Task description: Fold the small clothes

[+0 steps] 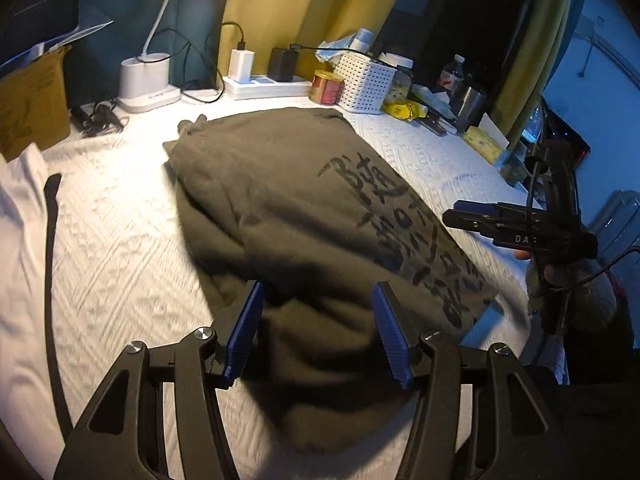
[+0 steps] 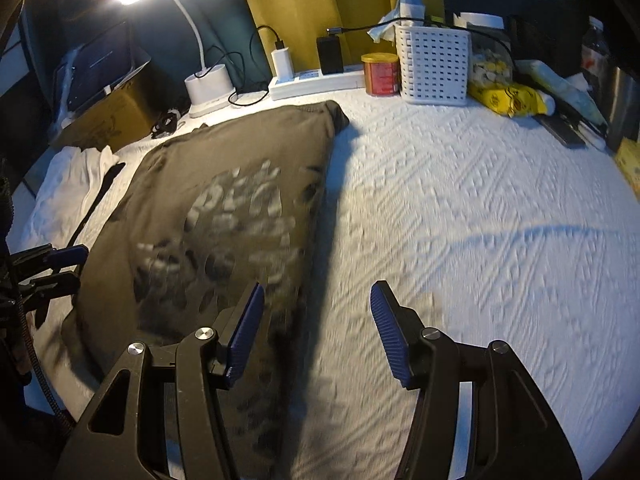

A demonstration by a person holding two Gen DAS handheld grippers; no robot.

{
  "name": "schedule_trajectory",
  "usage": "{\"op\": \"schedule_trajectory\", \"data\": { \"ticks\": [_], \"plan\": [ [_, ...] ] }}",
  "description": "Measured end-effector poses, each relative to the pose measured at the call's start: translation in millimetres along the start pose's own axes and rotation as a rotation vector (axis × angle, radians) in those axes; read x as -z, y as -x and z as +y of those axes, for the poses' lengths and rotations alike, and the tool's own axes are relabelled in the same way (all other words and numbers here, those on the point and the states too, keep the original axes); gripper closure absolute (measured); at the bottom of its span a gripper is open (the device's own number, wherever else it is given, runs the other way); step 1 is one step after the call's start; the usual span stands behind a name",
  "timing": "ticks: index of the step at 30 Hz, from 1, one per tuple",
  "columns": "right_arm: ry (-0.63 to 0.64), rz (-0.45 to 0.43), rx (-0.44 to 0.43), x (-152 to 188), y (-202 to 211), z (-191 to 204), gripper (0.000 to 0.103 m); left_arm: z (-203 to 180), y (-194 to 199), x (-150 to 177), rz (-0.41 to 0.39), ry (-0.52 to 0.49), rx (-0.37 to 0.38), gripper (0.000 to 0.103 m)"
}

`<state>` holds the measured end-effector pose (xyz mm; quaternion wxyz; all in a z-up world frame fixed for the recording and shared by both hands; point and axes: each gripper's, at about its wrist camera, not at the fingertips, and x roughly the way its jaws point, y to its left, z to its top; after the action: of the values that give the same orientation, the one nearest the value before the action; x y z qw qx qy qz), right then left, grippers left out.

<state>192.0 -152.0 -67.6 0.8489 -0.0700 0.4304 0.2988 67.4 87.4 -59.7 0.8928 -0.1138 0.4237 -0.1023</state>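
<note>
An olive-green shirt with dark printed lettering lies folded into a long strip on the white textured bedspread. My left gripper hangs open over the shirt's near end, with nothing pinched between its blue pads. In the right wrist view the shirt lies to the left. My right gripper stands open over the shirt's right edge and the bare bedspread, holding nothing. Each gripper shows in the other's view: the right gripper beside the shirt's right edge, the left gripper at its left edge.
A white garment and a black strap lie at the left. Along the back stand a cardboard box, a lamp base, a power strip, a red can and a white basket. Yellow packets and bottles crowd the back right.
</note>
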Motion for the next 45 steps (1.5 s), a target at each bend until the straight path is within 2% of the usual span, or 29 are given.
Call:
{"op": "schedule_trajectory", "data": {
  "ticks": [7,13,14,15,16,17,20,25,32,33,34,35,37,45],
  "plan": [
    [-0.023,-0.010,-0.006,20,12,0,0.044,5,5,12,-0.006,-0.042,-0.029,0.048],
    [-0.018,0.004,-0.026,32,14,5,0.044,2,-18,10,0.055,-0.083,0.011,0.048],
    [-0.014,0.007,-0.032,34,13,7,0.044,0,-20,10,0.056,-0.095,0.013,0.060],
    [-0.013,0.010,-0.032,36,13,9,0.044,-3,-21,10,0.061,-0.115,0.019,0.079],
    [-0.014,0.011,-0.031,37,13,10,0.044,-6,-21,9,0.063,-0.129,0.016,0.089],
    [-0.014,0.013,-0.034,38,12,11,0.044,-9,-18,10,0.057,-0.143,0.002,0.093],
    [-0.011,0.015,-0.036,41,15,13,0.044,-17,1,13,0.006,-0.165,-0.041,0.095],
    [-0.015,0.019,-0.035,51,17,14,0.044,-23,34,28,-0.072,-0.113,-0.097,0.097],
    [0.018,0.015,-0.046,64,22,32,0.045,-12,31,51,-0.040,-0.018,-0.108,0.100],
    [0.027,0.010,-0.052,65,22,35,0.052,-11,30,52,-0.034,-0.010,-0.105,0.100],
    [0.037,0.007,-0.054,66,22,37,0.076,-10,30,53,-0.034,-0.004,-0.101,0.100],
    [0.051,0.007,-0.039,67,22,40,0.083,-10,31,55,-0.032,-0.004,-0.098,0.100],
    [0.046,0.004,-0.050,67,22,40,0.090,-11,30,56,-0.029,-0.006,-0.099,0.100],
    [0.054,-0.009,-0.043,71,41,42,0.093,-17,32,61,-0.007,-0.012,-0.075,0.100]
  ]
}}
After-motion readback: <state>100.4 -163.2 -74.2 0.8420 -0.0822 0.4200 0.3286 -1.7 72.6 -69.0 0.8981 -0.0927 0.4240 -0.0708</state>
